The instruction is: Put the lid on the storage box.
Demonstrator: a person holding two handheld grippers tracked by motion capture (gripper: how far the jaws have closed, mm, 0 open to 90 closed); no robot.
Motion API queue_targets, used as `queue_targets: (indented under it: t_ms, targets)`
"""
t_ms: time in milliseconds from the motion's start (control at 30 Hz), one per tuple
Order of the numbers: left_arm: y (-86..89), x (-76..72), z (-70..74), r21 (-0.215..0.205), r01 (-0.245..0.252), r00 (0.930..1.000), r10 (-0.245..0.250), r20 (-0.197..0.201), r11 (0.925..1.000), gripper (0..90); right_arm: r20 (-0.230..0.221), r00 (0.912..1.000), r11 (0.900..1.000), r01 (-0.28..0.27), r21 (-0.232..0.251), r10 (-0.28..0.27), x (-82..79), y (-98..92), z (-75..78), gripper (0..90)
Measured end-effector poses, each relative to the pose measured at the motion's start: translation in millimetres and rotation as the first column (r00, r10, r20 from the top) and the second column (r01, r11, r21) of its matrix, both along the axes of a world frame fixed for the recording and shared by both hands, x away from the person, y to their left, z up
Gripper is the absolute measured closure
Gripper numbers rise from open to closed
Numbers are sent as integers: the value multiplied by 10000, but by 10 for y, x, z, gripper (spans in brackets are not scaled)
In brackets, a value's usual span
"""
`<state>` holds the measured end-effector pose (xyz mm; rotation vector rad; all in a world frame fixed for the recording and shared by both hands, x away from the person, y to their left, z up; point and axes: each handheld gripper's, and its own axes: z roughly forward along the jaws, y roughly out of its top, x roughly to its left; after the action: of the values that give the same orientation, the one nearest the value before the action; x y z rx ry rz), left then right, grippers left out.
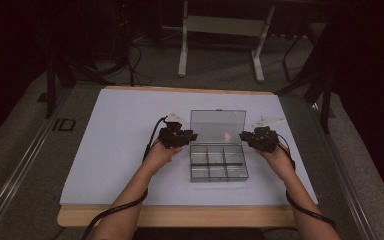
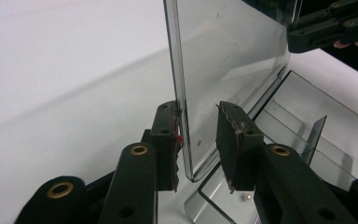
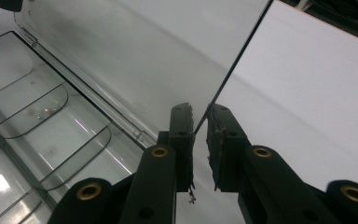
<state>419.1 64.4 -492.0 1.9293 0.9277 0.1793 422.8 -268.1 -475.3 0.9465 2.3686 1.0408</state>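
Box [image 1: 218,165] sitting mid-worktop, lid [image 1: 217,126] standing upright at 12 o'clock off rear hinge. I am bracketing lid from both ends to control swing. Left gripper [image 2: 199,140] at 9 o'clock: jaws narrow, straddling lid edge, one pad touching, other apart. Right gripper [image 3: 200,140] at 3 o'clock: jaws nearly closed around opposite edge; whether they are pinching it, cannot tell.

Only one marking is showing that can be read — pale letters "ID" [image 1: 63,124] are lying on the dark floor strip just left of the table [image 1: 130,215], seen in the high view. Nothing else is carrying legible text — no label, brand or number is reading clearly on anything in either gripper view.
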Motion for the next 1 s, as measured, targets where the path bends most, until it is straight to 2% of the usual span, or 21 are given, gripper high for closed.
queue_targets:
  t_ms: [267, 567, 900, 1000]
  targets:
    - [46, -83, 46, 80, 28, 9993, -31, 367, 10000, 721, -10, 9999, 9999, -147, 48, 147, -27, -25, 21, 817]
    - [60, -145, 90, 336, 160, 9983, -179, 559, 9993, 773, 3, 9994, 9994, -349, 48, 349, -71, -46, 52, 825]
    - [62, -214, 136, 557, 242, 9963, -287, 814, 9982, 774, 108, 9986, 9985, -529, 142, 527, -122, -68, 76, 822]
    - [70, -233, 134, 493, 271, 9962, -311, 813, 9984, 797, 158, 9982, 9981, -589, 166, 587, -151, -75, 87, 818]
